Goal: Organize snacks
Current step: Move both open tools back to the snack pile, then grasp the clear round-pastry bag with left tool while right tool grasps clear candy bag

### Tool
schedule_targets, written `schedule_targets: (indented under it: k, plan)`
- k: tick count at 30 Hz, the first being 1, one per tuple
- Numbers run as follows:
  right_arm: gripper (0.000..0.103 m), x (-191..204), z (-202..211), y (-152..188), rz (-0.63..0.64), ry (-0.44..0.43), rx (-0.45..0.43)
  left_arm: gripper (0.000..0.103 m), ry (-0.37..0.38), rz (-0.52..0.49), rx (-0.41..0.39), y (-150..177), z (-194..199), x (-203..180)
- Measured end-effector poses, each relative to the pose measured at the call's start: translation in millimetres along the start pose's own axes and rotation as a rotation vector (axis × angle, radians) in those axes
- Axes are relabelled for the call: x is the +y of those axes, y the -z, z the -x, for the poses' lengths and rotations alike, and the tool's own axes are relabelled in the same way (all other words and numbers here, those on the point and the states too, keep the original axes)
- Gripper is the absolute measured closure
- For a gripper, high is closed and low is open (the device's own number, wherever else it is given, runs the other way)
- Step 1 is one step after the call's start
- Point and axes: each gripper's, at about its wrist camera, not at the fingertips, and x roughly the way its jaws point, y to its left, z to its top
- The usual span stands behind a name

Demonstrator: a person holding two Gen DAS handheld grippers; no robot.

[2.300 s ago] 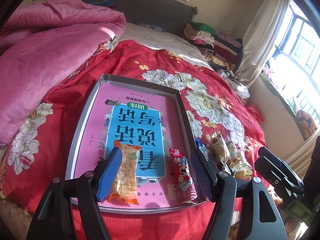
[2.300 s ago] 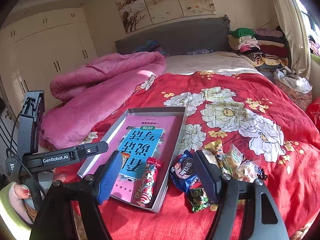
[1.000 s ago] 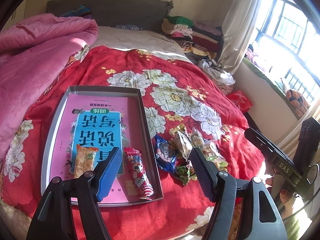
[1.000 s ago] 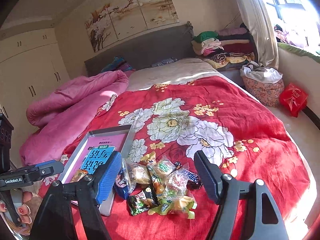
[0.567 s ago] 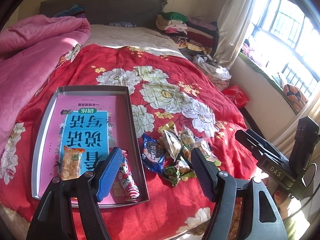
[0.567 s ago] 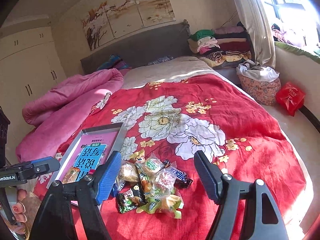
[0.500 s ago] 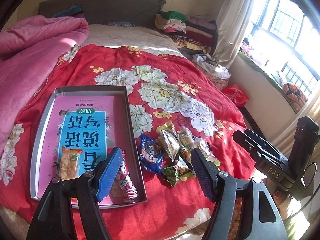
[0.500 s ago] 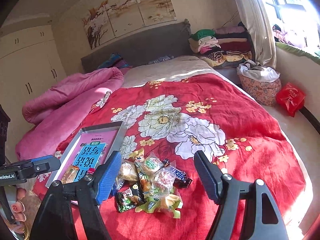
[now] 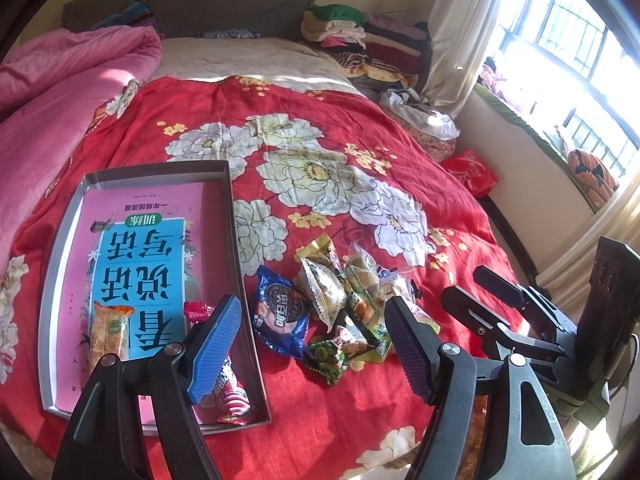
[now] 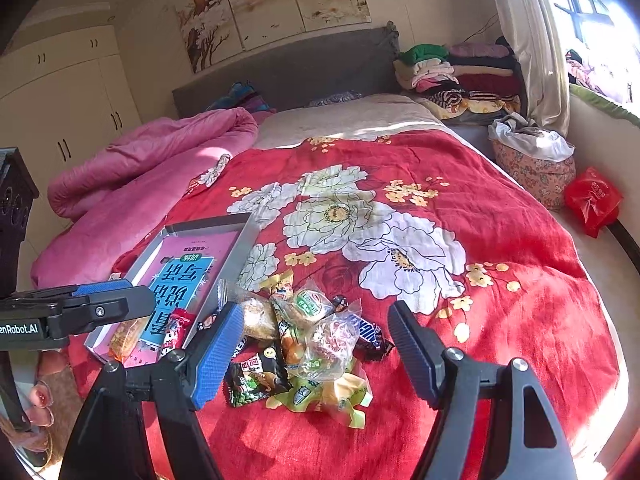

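A grey tray (image 9: 236,240) lined with a pink and blue booklet lies on the red flowered bedspread. In it are an orange snack packet (image 9: 109,332) and a red and pink packet (image 9: 228,388). A pile of snack packets (image 9: 344,300) lies right of the tray, a dark blue round-logo packet (image 9: 282,316) nearest it. My left gripper (image 9: 312,340) hovers over the pile's near edge, its jaws opening with nothing between them. My right gripper (image 10: 314,354) hangs open above the same pile (image 10: 308,344), apart from it. The tray (image 10: 244,236) shows left of it.
A pink quilt (image 9: 52,92) is bunched along the bed's left side. Folded clothes (image 9: 360,40) are stacked at the headboard corner. A red plastic bag (image 10: 592,200) lies on the floor by the window wall. The bed's near edge runs just under both grippers.
The left gripper has swung right, from over the tray toward the snack pile, and its jaws widened slightly. The right gripper's view has shifted only a little; the pile stays put.
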Motion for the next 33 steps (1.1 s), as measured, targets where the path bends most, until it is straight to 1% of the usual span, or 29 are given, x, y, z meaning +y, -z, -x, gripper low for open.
schedule_targets:
  k: [3,9,13,22,28,31,33]
  plan:
    - [0.029,-0.9,-1.7,0.5,-0.004,-0.010,0.004,0.027,-0.007,-0.013,0.004,-1.4,-5.0,-2.2]
    - [0.029,-3.0,-8.4,2.9,-0.005,-0.011,0.028,0.027,-0.004,-0.017,0.038,-2.4,-20.9,-4.0]
    - [0.029,-1.5,-13.9,4.5,0.010,0.000,0.046,0.027,0.011,0.000,0.061,-3.0,-32.3,-3.3]
    - [0.029,-1.5,-38.3,12.5,0.031,0.029,0.128,0.027,0.018,0.010,0.108,-4.3,-56.5,-1.3]
    - [0.029,-0.1,-52.2,17.2,0.056,0.046,0.165,0.027,0.024,0.018,0.137,-3.6,-68.7,2.3]
    - [0.032,0.6,-59.1,18.8,0.071,0.051,0.178,0.027,0.026,0.017,0.148,-4.1,-74.5,2.8]
    - [0.037,1.5,-63.5,19.8,0.080,0.054,0.187,0.027,0.031,0.014,0.152,-5.3,-78.1,1.8]
